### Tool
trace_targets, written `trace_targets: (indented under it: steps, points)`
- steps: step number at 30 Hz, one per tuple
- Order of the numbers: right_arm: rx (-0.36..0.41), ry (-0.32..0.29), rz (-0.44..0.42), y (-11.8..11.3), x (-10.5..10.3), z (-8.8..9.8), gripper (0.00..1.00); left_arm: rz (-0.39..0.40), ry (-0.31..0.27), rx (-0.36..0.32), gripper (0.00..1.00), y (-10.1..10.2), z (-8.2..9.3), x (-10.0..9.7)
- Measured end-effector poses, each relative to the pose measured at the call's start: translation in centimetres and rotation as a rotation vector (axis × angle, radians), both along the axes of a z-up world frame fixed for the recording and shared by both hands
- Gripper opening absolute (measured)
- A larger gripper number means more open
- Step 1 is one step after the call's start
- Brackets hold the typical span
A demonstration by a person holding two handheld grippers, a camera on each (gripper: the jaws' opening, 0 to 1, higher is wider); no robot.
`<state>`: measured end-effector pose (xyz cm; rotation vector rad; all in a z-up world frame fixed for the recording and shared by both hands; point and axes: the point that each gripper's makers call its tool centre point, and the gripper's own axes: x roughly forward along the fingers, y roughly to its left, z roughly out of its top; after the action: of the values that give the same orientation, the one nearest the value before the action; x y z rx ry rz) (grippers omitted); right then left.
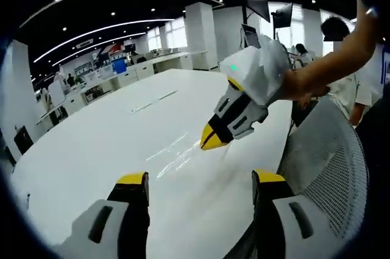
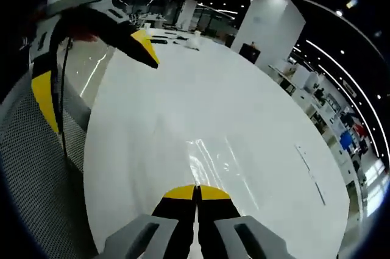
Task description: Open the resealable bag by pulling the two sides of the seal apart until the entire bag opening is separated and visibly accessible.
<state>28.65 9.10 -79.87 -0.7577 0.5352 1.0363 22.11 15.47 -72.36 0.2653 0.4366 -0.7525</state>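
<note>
The resealable bag (image 1: 210, 170) is clear plastic and hard to make out. It shows as crinkled glossy streaks just above the white table (image 1: 122, 131). My right gripper (image 1: 211, 140) comes in from the right with its yellow tips pressed together, apparently pinching an edge of the bag. In the right gripper view the jaws (image 2: 196, 192) meet, and the shiny bag film (image 2: 210, 161) spreads out just ahead of them. My left gripper (image 1: 200, 178) is open with nothing between its jaws, a little short of the bag. It also appears at upper left as the left gripper (image 2: 91, 70), jaws spread wide.
A grey mesh chair back (image 1: 329, 155) stands by the table edge, seen again as the chair back (image 2: 36, 173). A person's arm (image 1: 329, 64) holds the right gripper. Desks, white pillars (image 2: 268, 21) and people lie far behind the long table (image 2: 256, 94).
</note>
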Motion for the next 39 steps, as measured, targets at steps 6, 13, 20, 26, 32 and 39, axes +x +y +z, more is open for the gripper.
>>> trace_targets:
  steps: [6,13,20,26,32,39]
  points:
    - [-0.025,-0.016,-0.001,-0.7,1.8,-0.4,0.0,0.023,0.002,-0.015,0.83,0.5,-0.1,0.5]
    - [-0.077,-0.024,0.024,-1.0,2.8,-1.3,0.0,0.035,0.03,-0.005,0.89,0.9,-0.8,0.6]
    - [-0.115,-0.039,0.016,-1.4,4.1,-2.1,0.0,0.046,0.043,-0.014,0.93,1.2,-0.9,0.6]
    - [-0.138,-0.03,0.018,-1.7,4.2,-2.6,0.0,0.046,0.056,-0.011,0.93,1.3,-1.1,0.4]
    - [-0.107,0.002,-0.024,-2.1,4.0,-2.8,0.01,0.032,0.06,0.004,0.94,1.0,-1.3,0.2]
    - [-0.017,0.082,-0.097,-2.2,2.9,-3.1,0.06,0.021,0.067,0.02,0.93,0.8,-1.5,0.1]
